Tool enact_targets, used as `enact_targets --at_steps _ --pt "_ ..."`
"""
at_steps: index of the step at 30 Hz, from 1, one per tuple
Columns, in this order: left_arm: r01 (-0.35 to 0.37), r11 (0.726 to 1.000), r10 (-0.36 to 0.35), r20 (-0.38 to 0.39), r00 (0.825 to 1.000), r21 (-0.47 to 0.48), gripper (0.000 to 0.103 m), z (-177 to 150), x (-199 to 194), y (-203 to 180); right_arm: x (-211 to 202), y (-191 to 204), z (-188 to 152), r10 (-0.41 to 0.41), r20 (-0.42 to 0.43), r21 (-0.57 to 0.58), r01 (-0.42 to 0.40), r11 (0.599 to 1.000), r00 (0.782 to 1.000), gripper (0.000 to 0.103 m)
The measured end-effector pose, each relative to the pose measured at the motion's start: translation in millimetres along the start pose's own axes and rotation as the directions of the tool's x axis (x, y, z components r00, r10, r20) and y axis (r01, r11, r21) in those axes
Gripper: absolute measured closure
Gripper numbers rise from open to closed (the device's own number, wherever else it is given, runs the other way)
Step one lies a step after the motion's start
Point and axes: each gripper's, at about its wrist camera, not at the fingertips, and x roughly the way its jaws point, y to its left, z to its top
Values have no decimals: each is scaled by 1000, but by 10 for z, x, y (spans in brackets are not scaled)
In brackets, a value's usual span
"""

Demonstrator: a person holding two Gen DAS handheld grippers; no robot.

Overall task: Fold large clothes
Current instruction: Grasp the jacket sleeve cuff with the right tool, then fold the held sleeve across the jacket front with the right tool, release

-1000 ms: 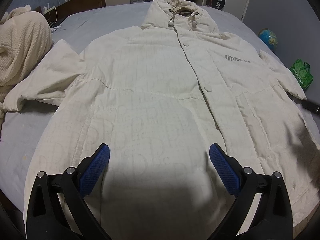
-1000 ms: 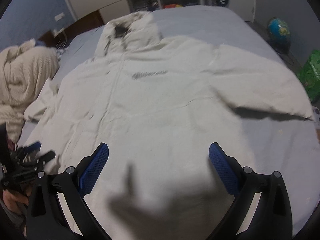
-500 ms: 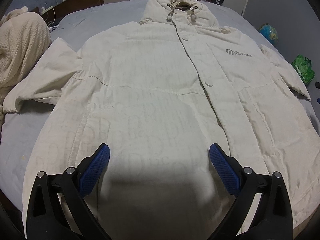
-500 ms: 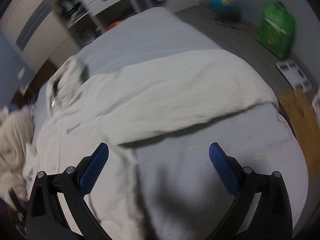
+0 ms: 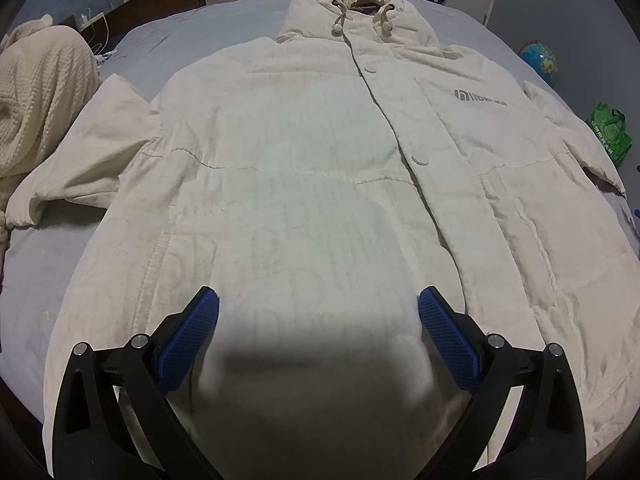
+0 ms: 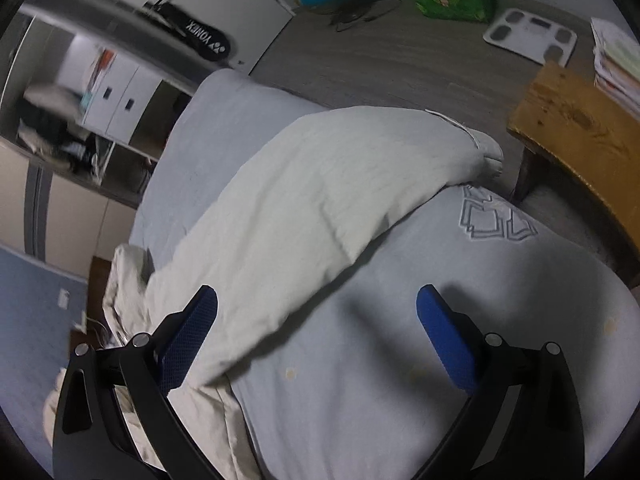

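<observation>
Left wrist view: a cream hooded coat (image 5: 320, 168) lies flat, front up, across the grey bed (image 5: 44, 264), and the left gripper (image 5: 318, 312) hangs over its hem, fingers spread wide — grasping nothing. Right gripper (image 6: 316, 312), fingers likewise released, hovers beside the coat's outstretched sleeve (image 6: 320, 200) — near the bed's edge.

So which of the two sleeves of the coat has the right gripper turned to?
The sleeve reaching toward the wooden bench lies before the open right gripper; the other sleeve lies beside the knitted blanket.
</observation>
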Motion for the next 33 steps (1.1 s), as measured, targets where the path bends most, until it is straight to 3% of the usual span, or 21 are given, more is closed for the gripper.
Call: enact_targets --at_steps 6,9,17,21,22,24,33 --pt "-4 1000 4 -1 1000 2 7 0 14 -7 209 -146 138 92 -17 116 -90 989 996 26" --pt "-6 1000 6 -2 1000 5 7 2 23 -16 332 -171 166 122 -29 150 -116 982 992 30" --pt "-16 1000 16 -5 1000 12 7 -1 39 -23 547 -259 378 92 23 242 -95 966 995 44" --pt "-20 1000 20 -4 1000 13 7 -3 51 -25 600 -331 513 104 44 312 -113 943 994 46" --pt "-21 1000 21 -4 1000 12 7 -1 56 -25 605 -316 529 99 49 316 -109 942 994 49" --pt "-20 1000 20 -2 1000 9 7 -1 58 -27 588 -314 516 72 59 320 -87 944 996 79" --pt "5 1000 -4 13 1000 -16 7 3 42 8 291 -78 464 117 150 290 -157 944 982 95"
